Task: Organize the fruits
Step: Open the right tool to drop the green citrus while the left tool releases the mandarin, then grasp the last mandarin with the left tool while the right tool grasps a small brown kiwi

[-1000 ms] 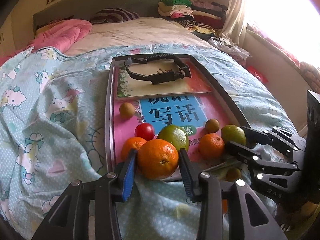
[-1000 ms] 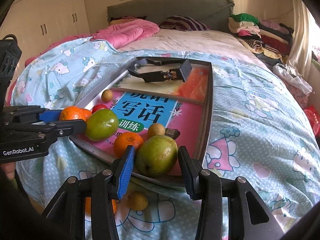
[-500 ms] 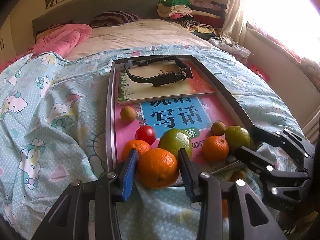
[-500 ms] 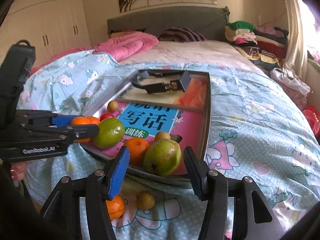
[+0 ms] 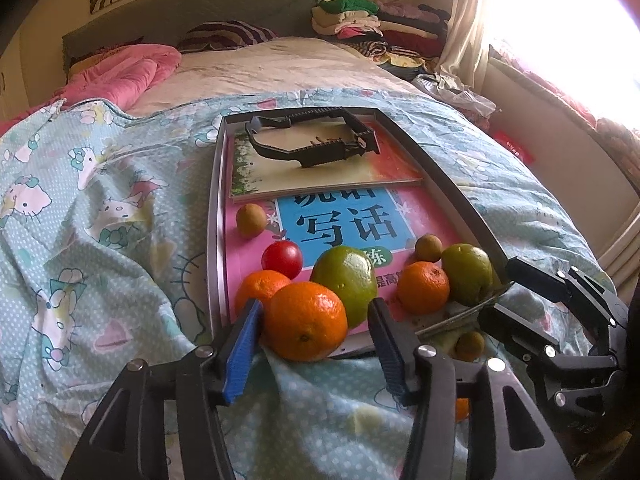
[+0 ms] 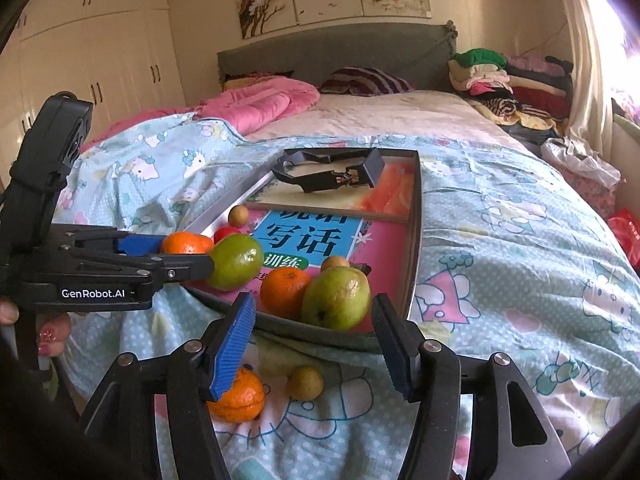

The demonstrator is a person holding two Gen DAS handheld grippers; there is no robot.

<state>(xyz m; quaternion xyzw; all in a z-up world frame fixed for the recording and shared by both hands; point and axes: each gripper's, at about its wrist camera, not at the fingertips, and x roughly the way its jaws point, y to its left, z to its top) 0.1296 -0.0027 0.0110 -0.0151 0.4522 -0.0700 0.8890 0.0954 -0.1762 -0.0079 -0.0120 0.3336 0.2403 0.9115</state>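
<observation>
Bedroom scene, fruit on a grey metal tray [image 5: 214,216] laid on a cartoon-print blue quilt [image 5: 100,220]. Left to right: left gripper [image 5: 316,336], jaws spread wide around a large orange [image 5: 306,322] at the tray's near edge, left pad touching or nearly touching its skin, right pad clear of it; a second orange [image 5: 258,286] just behind; a red tomato [image 5: 282,258]; a small brown fruit [image 5: 251,220] farther back by the left rim; a big green citrus [image 5: 348,276] at centre, resting on a pink-and-blue workbook [image 5: 344,224]; a mandarin [image 5: 423,288]; a little brown fruit [image 5: 428,248] behind it; a green pear [image 6: 336,298] near the right rim. Right gripper [image 6: 314,338], jaws wide apart, empty, hanging in front of the pear without contact. Off the tray, on the quilt below: a loose orange [image 6: 240,398] and a small brown fruit [image 6: 306,382]. Far end of tray: black plastic frame [image 5: 316,142] on a second book.
</observation>
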